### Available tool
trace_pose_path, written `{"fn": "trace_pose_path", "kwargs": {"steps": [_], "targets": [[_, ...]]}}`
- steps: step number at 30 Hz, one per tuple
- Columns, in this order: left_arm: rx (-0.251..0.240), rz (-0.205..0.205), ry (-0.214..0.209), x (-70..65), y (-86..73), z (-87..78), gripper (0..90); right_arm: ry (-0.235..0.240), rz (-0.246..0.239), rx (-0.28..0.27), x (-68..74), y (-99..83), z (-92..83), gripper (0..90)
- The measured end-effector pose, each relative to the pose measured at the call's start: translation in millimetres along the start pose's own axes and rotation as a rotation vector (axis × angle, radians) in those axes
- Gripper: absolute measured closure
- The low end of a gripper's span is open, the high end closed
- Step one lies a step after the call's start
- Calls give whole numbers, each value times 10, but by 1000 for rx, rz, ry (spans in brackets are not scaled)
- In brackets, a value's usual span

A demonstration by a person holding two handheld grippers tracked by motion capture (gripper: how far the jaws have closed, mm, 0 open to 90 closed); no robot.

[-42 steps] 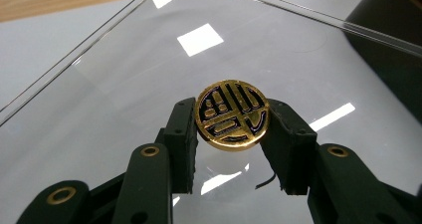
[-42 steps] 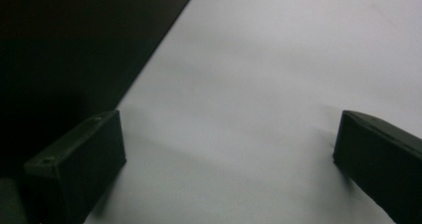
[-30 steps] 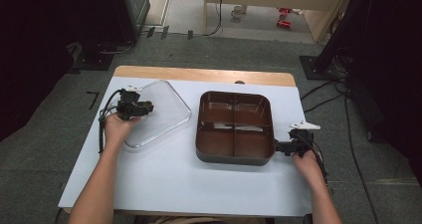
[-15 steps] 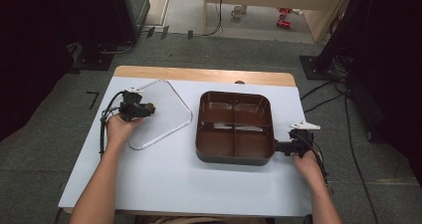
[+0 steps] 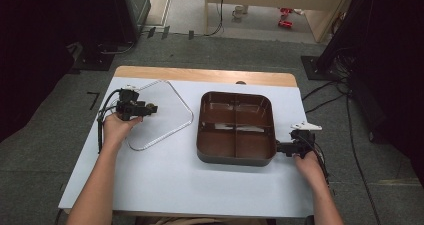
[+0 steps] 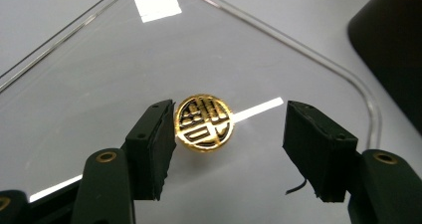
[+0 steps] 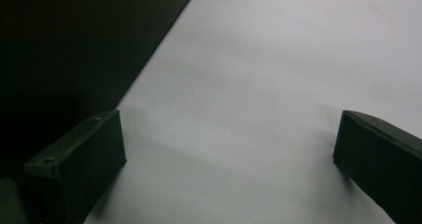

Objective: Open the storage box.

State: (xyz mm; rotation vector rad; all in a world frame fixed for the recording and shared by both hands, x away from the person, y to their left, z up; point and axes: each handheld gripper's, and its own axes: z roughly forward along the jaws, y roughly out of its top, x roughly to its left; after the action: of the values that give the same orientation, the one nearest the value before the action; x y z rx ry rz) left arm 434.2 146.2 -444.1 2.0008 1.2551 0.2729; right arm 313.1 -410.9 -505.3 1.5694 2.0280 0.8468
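A clear lid [image 5: 161, 116] with rounded corners lies on the white table, left of a brown tray [image 5: 236, 157] split into compartments. At the lid's middle is a round gold knob [image 6: 204, 123]. My left gripper [image 6: 229, 144] is over the lid. Its jaws have just been opening and stand open, with the knob between them, close to one pad [image 6: 152, 147] and well apart from the other. In the high view the left gripper [image 5: 150, 109] is above the lid's left part. My right gripper [image 7: 229, 157] is open wide over bare table, beside the tray's dark wall [image 7: 74, 50] and at the tray's near right corner.
The white table [image 5: 165, 185] has free room in front of the tray and lid. A wooden strip [image 5: 210, 76] runs along its far edge. Cables trail on the floor to the right. Dark equipment stands at the far left.
The left hand has shifted slightly over the lid, and the lid looks flatter on the table. The right hand and the tray have not moved.
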Motion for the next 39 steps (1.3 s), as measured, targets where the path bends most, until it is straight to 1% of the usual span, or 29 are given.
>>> {"fn": "trace_pose_path", "kwargs": {"steps": [3,6,8,9,11,16,18,20,23,26,30,36,39], "targets": [[-14,-3,-15,-51,22,-78,348,0,0,0,0,0,0,0],[-27,7,-25,-155,38,-177,321,0,0,0,0,0,0,0],[-24,28,-25,-220,33,-218,298,0,0,0,0,0,0,0],[-22,46,-29,-256,25,-241,287,0,0,0,0,0,0,0],[-23,68,-40,-317,8,-284,274,0,0,0,1,0,-1,0],[-58,85,-68,-441,-29,-363,255,0,0,0,1,0,-1,0],[-65,109,-72,-501,-61,-368,253,0,-1,0,0,0,0,0],[-69,135,-66,-566,-104,-361,229,0,0,0,-1,0,0,0],[-62,172,-69,-657,-168,-357,226,1,1,1,0,1,0,0],[-62,193,-78,-737,-232,-360,222,1,0,0,-1,1,0,0],[-58,213,-99,-837,-338,-352,222,1,0,1,-1,1,0,0],[-23,281,-137,-995,-521,-311,223,1,0,1,-1,1,1,0],[-16,305,-153,-1069,-596,-278,224,1,-1,2,-1,2,0,0]]}}
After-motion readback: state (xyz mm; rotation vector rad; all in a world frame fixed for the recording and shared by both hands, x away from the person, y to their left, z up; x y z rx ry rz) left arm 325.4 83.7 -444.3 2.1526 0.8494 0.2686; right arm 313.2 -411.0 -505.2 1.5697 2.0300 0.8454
